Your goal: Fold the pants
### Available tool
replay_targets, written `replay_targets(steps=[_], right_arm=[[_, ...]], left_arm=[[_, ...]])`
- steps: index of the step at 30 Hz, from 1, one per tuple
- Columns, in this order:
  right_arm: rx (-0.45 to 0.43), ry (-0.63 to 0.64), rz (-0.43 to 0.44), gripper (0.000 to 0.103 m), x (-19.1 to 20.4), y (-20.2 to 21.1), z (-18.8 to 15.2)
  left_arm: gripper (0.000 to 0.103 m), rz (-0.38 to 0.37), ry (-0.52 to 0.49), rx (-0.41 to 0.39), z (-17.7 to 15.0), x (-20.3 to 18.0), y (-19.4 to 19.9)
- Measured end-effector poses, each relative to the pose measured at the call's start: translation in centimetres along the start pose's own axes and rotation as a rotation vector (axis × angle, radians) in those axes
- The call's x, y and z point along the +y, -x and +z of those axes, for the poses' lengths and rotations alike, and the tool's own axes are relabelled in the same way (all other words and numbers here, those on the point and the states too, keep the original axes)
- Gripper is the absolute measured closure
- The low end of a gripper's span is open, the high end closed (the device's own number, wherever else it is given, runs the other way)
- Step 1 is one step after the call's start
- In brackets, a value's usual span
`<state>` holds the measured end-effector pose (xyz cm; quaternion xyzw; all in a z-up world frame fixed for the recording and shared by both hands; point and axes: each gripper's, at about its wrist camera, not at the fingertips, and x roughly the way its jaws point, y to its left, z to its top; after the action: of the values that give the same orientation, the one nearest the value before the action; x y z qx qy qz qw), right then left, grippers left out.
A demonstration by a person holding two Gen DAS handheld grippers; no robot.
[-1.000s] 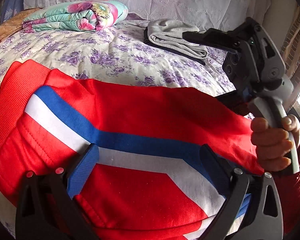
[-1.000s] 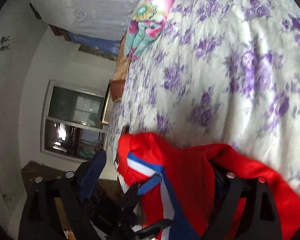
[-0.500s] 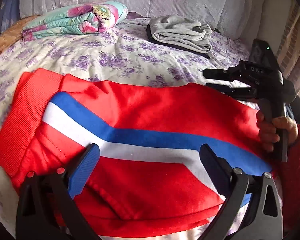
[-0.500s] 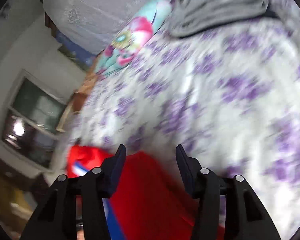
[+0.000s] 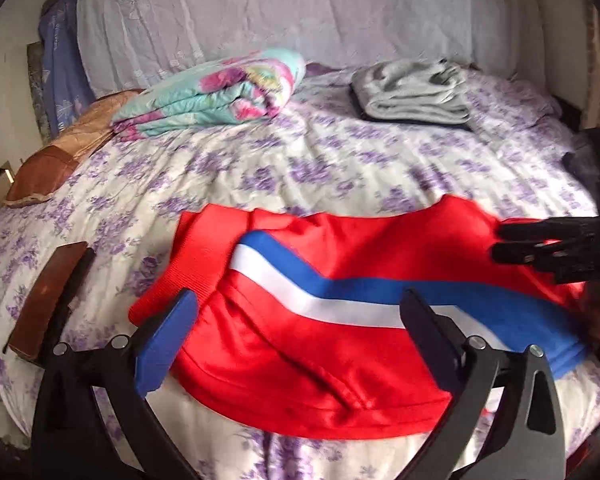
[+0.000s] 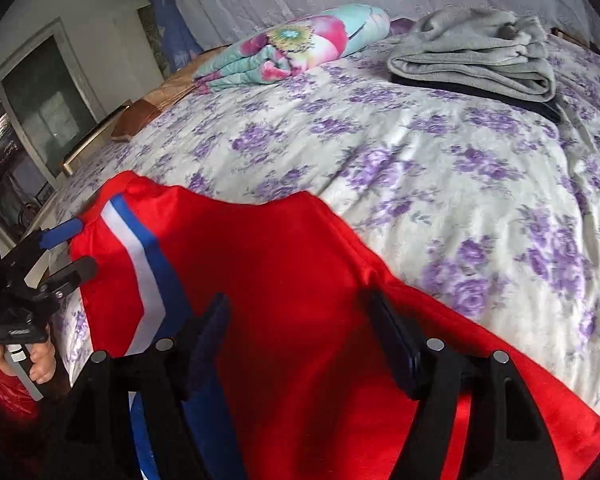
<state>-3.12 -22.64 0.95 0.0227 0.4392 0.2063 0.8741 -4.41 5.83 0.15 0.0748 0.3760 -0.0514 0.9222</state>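
Observation:
Red pants [image 5: 308, 320] with a blue and white side stripe lie folded on the flowered bedspread, waistband to the left. They also show in the right wrist view [image 6: 300, 300]. My left gripper [image 5: 296, 320] is open and empty, above the pants' near edge. My right gripper [image 6: 300, 320] is open and empty over the red cloth. In the left wrist view the right gripper [image 5: 508, 242] sits at the pants' right end. In the right wrist view the left gripper [image 6: 66, 250] is at the striped end.
A folded floral quilt [image 5: 216, 92] and a folded grey garment on a dark one [image 5: 416, 94] lie at the back of the bed [image 5: 300, 160]. A brown pillow [image 5: 56, 160] lies at the far left. A brown object [image 5: 48, 304] lies at the near left.
Both grippers have let go of the pants and drawn back. The pants now lie flat on the bed. The right gripper swung round from sideways to level.

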Motion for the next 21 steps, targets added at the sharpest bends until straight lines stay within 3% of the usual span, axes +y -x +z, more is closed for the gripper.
replay_targets(steps=[1, 2, 3, 5, 7, 9, 11, 13, 15, 17, 19, 21], right_arm=[[-0.011, 0.015, -0.061, 0.031, -0.3, 0.5, -0.2], [-0.006, 0.016, -0.089, 0.031, -0.8, 0.7, -0.7], [-0.003, 0.008, -0.063, 0.031, -1.4, 0.9, -1.1], [-0.020, -0.003, -0.071, 0.031, -2.0, 1.7, -1.7], [-0.058, -0.013, -0.098, 0.031, -2.4, 2.5, -2.3], [-0.166, -0.041, -0.171, 0.030, -2.5, 4.6, -2.8], [-0.242, -0.071, -0.144, 0.028, -2.3, 7.1, -3.3], [-0.258, -0.083, -0.120, 0.021, -2.0, 8.7, -4.0], [-0.232, -0.073, -0.166, 0.015, -1.9, 9.4, -5.3], [-0.141, -0.099, -0.240, 0.015, -3.2, 8.9, -6.9], [-0.045, -0.183, -0.302, 0.015, -6.2, 8.1, -9.0], [-0.121, -0.294, -0.200, 0.017, -8.5, 10.7, -10.7]], left_arm=[[0.004, 0.053, -0.007, 0.036, 0.1, 0.2, -1.2], [0.004, 0.151, -0.018, 0.076, -0.2, 0.8, -2.8], [0.004, 0.181, -0.009, 0.107, -0.5, 1.5, -4.0], [0.004, 0.050, 0.134, 0.143, -0.8, 4.1, -4.3], [0.004, 0.005, 0.244, 0.136, -0.9, 6.1, -3.6], [0.005, -0.032, 0.292, 0.074, -1.0, 6.7, -1.9], [0.005, -0.109, 0.274, -0.023, -0.8, 5.9, 0.3], [0.005, -0.068, 0.213, -0.095, -0.4, 4.0, 1.7], [0.005, -0.003, 0.143, -0.127, -0.2, 2.0, 1.7], [0.005, 0.111, 0.060, -0.074, -0.4, 0.5, -0.5], [0.004, 0.178, 0.029, 0.098, -1.0, 0.4, -4.7], [0.004, 0.149, 0.074, 0.062, -0.6, 1.4, -3.6]])
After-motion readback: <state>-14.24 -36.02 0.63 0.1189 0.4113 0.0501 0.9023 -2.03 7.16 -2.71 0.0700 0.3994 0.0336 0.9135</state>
